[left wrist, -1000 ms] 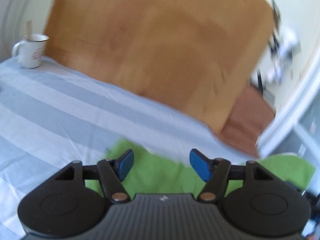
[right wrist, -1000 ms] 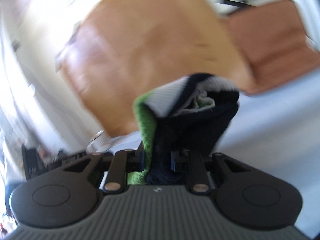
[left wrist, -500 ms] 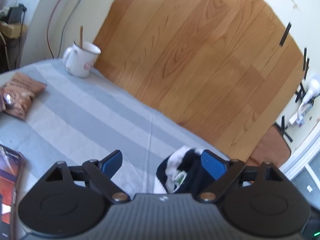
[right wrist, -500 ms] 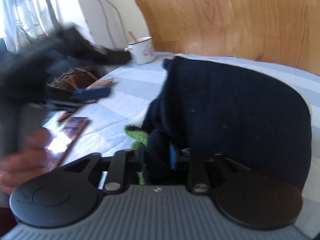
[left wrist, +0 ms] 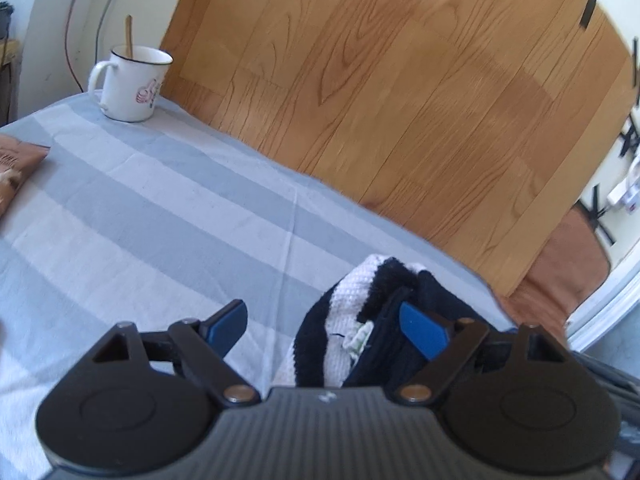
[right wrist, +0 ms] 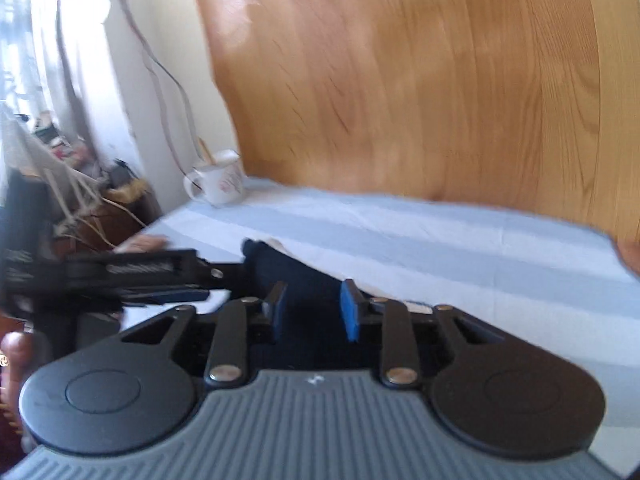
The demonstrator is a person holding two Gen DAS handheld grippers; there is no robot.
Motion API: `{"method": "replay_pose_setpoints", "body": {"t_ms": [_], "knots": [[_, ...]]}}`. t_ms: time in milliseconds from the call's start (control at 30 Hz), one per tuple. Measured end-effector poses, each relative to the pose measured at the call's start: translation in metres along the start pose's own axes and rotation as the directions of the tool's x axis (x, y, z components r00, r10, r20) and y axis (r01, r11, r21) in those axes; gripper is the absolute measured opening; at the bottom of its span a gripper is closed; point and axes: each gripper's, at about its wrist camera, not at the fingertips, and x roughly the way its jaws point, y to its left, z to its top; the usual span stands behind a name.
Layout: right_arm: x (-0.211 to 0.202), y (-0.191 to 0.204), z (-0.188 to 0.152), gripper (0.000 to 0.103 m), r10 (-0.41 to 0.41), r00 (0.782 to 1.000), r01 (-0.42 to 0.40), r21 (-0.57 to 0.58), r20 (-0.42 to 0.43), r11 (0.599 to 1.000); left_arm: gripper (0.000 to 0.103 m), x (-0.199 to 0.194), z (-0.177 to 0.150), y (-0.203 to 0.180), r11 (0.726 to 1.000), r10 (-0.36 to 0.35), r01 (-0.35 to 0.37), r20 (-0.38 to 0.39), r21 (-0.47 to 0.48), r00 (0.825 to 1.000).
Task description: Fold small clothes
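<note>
- The landmark is the white enamel mug (left wrist: 130, 82), dark-rimmed, with a pink print on its side and a wooden stick standing in it; it sits at the far left corner of the striped bed sheet (left wrist: 160, 216).
- The sheet is smooth woven cotton in broad grey-blue and pale bands, with one pressed crease running down from the far edge toward the grippers.
- Left of the mug, at the picture's edge, lies a brown crinkled snack packet (left wrist: 16, 168).
- Behind the mug rises a wall with thin cables hanging down it; right of the mug, past the sheet's edge, spreads glossy wood-grain plank flooring (left wrist: 400, 100).
- The sock bundle (left wrist: 360, 332), a thick dark navy knit with white ribbed bands, lies well to the right of the mug on the near part of the sheet.
- The left gripper (left wrist: 326, 324) stands wide and has just been narrowing a little; the bundle sits between its blue pads, against the right pad, while the left pad stands clear of it.
- The right gripper (right wrist: 312, 312) has just been closing; dark navy knit fills the gap between its blue pads, but blur hides whether they press on it.
- In the right wrist view the left gripper's black body crosses from the left below the mug, its tip at the sock (right wrist: 280, 268).
</note>
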Motion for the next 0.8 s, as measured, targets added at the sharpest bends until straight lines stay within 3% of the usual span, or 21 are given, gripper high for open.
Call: {"method": "replay_pose_setpoints", "body": {"t_ms": [100,200,533,800], "knots": [[0.018,-0.023,-0.019,0.019,0.018,0.997,-0.013,0.067,-0.079,0.998,0.078,0.020,-0.003,-0.005,0.996,0.070,-0.067,-0.061,0.051,0.996],[0.017,-0.027,-0.035,0.017,0.029,0.999,-0.027,0.065,-0.025,0.997,0.085,0.030,-0.015,-0.005,0.993,0.098,-0.094,-0.058,0.071,0.993],[-0.004,-0.020,-0.032,0.017,0.020,1.000,-0.020,0.115,0.002,0.993,0.091,0.019,-0.024,-0.017,0.975,0.177,-0.176,0.008,0.133,0.984],[-0.056,0.001,-0.046,0.028,-0.016,0.996,0.008,0.087,0.092,0.996,0.091,0.002,-0.032,-0.021,0.964,0.218,-0.220,0.029,0.152,0.975]]}}
